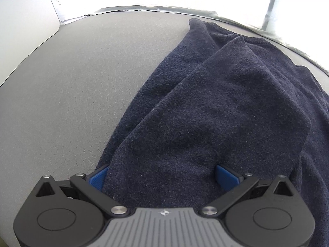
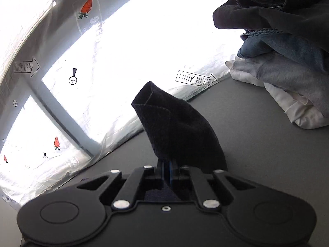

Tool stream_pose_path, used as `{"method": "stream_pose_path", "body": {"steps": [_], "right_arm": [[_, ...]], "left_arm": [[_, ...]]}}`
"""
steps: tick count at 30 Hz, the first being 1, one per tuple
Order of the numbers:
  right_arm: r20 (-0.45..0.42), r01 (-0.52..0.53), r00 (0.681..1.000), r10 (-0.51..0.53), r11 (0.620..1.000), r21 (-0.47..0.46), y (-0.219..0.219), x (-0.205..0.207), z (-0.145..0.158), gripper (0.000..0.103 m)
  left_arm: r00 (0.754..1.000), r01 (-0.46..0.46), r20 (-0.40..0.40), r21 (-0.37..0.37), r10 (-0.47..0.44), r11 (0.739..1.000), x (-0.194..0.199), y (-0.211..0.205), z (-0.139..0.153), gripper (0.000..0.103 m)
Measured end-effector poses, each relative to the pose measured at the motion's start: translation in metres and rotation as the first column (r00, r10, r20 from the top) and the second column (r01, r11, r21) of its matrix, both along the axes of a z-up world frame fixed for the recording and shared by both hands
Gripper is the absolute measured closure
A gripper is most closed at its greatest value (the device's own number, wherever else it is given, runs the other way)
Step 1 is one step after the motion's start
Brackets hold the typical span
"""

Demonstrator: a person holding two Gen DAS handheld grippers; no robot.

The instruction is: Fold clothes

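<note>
We see the right tool [image 2: 167,167] clamped on a navy cloth [image 2: 174,127] above the grey table [image 2: 257,144]; stacked clothes [image 2: 287,61] sit near.

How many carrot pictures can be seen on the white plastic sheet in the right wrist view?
3. One carrot is at the upper left, one is at the lower left, and a third sits at the left edge, partly cut off. Others may lie outside the view.

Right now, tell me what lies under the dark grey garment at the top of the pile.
Under the dark grey garment lie a blue denim piece, a pale grey one and white cloth on the grey table. Anything deeper is hidden.
</note>
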State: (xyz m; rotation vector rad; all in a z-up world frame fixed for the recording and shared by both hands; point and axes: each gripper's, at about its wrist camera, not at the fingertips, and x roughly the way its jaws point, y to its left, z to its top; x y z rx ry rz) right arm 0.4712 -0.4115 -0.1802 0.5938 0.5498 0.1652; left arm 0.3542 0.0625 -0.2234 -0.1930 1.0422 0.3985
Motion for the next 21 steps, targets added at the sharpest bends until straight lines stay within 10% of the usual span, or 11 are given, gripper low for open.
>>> {"method": "stream_pose_path", "body": {"steps": [6,11,21], "right_arm": [[-0.017,-0.326,0.942,0.335,0.927,0.184,0.123,0.000,-0.004,0.097],[-0.231,-0.468,0.854,0.466,0.882,0.047,0.192,-0.010,-0.034,0.072],[-0.157,-0.299,0.952,0.264,0.914,-0.275,0.142,-0.032,-0.015,0.016]], "left_arm": [[1.000,0.024,0.011,-0.001,-0.024,1.000,0.000,0.001,0.001,0.000],[0.999,0.041,0.026,0.003,-0.041,0.999,-0.002,0.001,0.001,0.000],[0.998,0.047,0.035,0.006,-0.047,0.999,-0.006,0.000,0.002,0.000]]}}
